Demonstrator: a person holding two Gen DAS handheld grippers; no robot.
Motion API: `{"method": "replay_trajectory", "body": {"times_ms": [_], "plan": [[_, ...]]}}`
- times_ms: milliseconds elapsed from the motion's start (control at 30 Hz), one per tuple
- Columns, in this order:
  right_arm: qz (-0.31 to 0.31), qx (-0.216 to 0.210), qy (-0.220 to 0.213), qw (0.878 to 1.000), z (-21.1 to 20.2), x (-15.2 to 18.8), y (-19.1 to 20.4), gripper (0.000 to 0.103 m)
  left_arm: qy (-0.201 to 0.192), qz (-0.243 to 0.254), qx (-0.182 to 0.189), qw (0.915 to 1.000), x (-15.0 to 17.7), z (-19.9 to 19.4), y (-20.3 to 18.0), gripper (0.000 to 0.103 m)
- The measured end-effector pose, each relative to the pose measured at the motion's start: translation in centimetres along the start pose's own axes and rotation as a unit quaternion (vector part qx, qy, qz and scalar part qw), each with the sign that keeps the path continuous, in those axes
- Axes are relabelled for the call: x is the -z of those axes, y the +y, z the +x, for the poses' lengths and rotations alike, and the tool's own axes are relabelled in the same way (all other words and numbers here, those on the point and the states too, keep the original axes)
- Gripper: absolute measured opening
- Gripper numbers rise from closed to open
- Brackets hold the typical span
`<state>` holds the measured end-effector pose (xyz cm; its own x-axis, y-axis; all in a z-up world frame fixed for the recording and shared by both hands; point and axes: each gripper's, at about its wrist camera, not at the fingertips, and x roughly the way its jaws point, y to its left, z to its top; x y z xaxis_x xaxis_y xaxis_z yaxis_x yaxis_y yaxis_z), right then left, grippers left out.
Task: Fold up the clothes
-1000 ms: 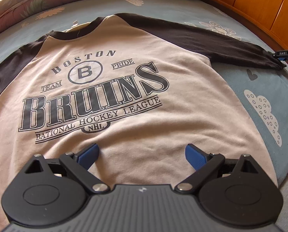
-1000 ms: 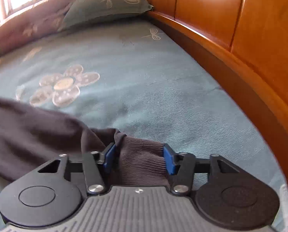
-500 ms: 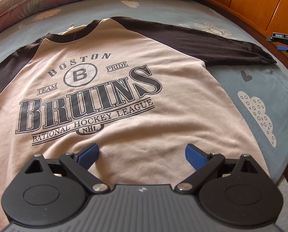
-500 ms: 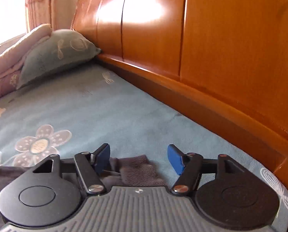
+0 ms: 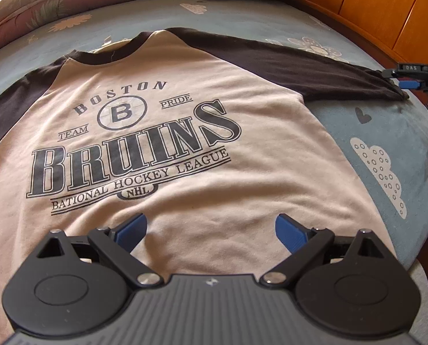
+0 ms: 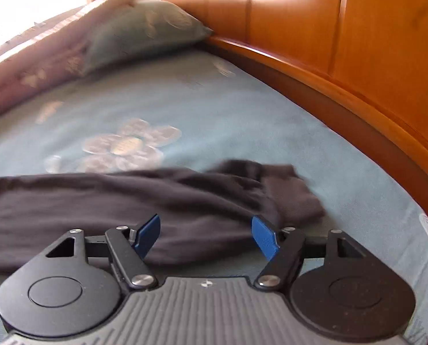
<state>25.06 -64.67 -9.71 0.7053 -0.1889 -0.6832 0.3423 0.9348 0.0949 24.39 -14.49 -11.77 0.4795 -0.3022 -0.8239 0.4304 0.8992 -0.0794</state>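
A beige shirt (image 5: pixel 202 155) with dark sleeves lies flat, print up, in the middle of the bed (image 5: pixel 386 132). Its dark sleeve (image 6: pixel 133 201) stretches toward the bed's edge by the wooden headboard (image 6: pixel 372 43), the cuff (image 6: pixel 294 198) rumpled. The right gripper (image 6: pixel 205 234) has just been opening; its jaws stand apart above the sleeve, gripping nothing. The left gripper (image 5: pixel 211 231) hangs released over the shirt's hem. A pillow (image 6: pixel 145 28) sits in the far corner.

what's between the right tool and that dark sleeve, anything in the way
Nothing visible. The right tool hangs open over the dark sleeve, which lies flat on the blue bedsheet, with only air between them.
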Motion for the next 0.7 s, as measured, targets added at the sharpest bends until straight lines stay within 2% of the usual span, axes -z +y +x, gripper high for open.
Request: {"method": "replay_trajectory", "body": {"times_ms": [133,233,333,400,500,533,633,700], "plan": [[-0.055,-0.084,-0.001,0.995,0.6,-0.9,5.9,0.091,-0.009,0.014,-0.004,0.9999,-0.6,-0.3,-0.1,0.096],[-0.092,-0.129,0.028,0.987,3.4,-1.2,10.3,0.091,-0.003,0.012,-0.013,0.9998,-0.4,-0.1,0.7,0.096],[-0.111,-0.084,0.065,0.988,7.0,-0.9,11.6,0.091,0.004,0.009,-0.024,0.9997,0.1,0.1,1.7,0.096],[-0.120,-0.054,0.046,0.990,7.7,-0.5,10.2,0.091,0.013,0.003,-0.030,0.9995,0.7,0.2,2.7,0.096],[-0.060,-0.009,0.051,0.997,7.4,-1.5,7.5,0.092,0.024,-0.018,-0.031,0.9991,1.7,0.5,4.5,0.096],[-0.036,0.002,0.055,0.998,7.1,-1.9,6.8,0.092,0.018,-0.024,-0.020,0.9993,1.8,0.2,4.8,0.096],[-0.075,-0.033,0.046,0.996,5.6,-2.9,9.3,0.092,0.000,-0.035,0.014,0.9993,0.9,-0.7,5.8,0.096],[-0.108,-0.090,0.041,0.989,4.9,-3.9,12.8,0.092,-0.013,-0.042,0.026,0.9987,-0.4,-1.4,6.7,0.096]]}}
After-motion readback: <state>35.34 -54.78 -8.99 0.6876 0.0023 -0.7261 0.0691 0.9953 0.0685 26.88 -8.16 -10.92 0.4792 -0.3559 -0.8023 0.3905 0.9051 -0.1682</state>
